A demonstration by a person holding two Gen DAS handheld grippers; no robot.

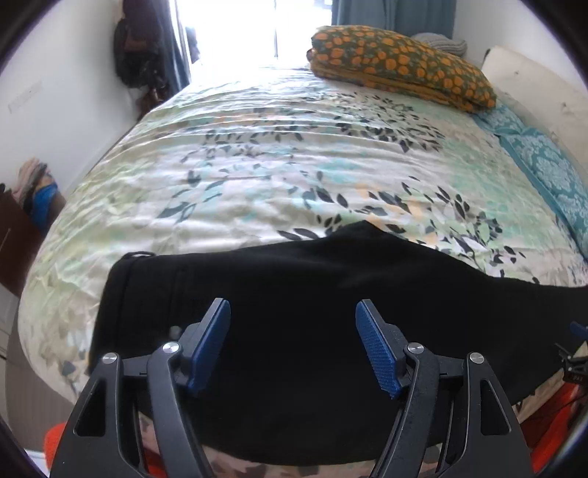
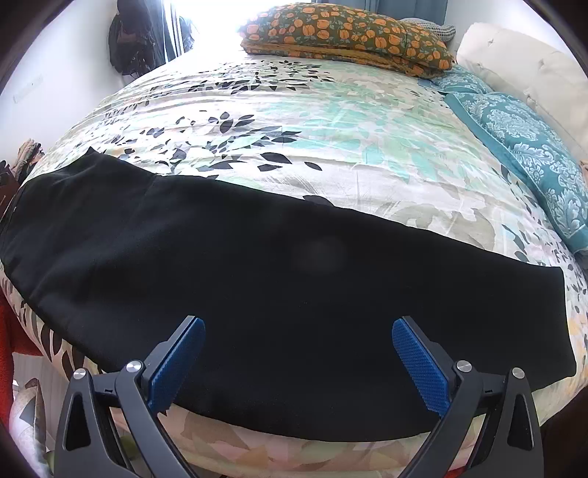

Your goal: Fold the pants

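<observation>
You're working over a bed [image 1: 257, 154] with a leaf-print cover; 1 orange-spotted pillow [image 1: 400, 62] and 1 teal pillow [image 2: 525, 147] are lying at its far side. Window [image 1: 235, 29] is blowing out white, curtain [image 1: 389, 14] hanging beside it, white walls [image 1: 66, 92].

Floral bedspread [image 2: 294, 121]; orange-patterned pillow [image 1: 400, 62]; teal pillow [image 2: 529, 150]

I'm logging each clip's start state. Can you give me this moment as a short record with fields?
garment: black pants, laid flat along the near edge of the bed
surface: floral bedspread
left gripper: open, over the pants, holding nothing
right gripper: open, over the pants, holding nothing
far end of bed: orange-patterned pillow, teal pillow
</observation>
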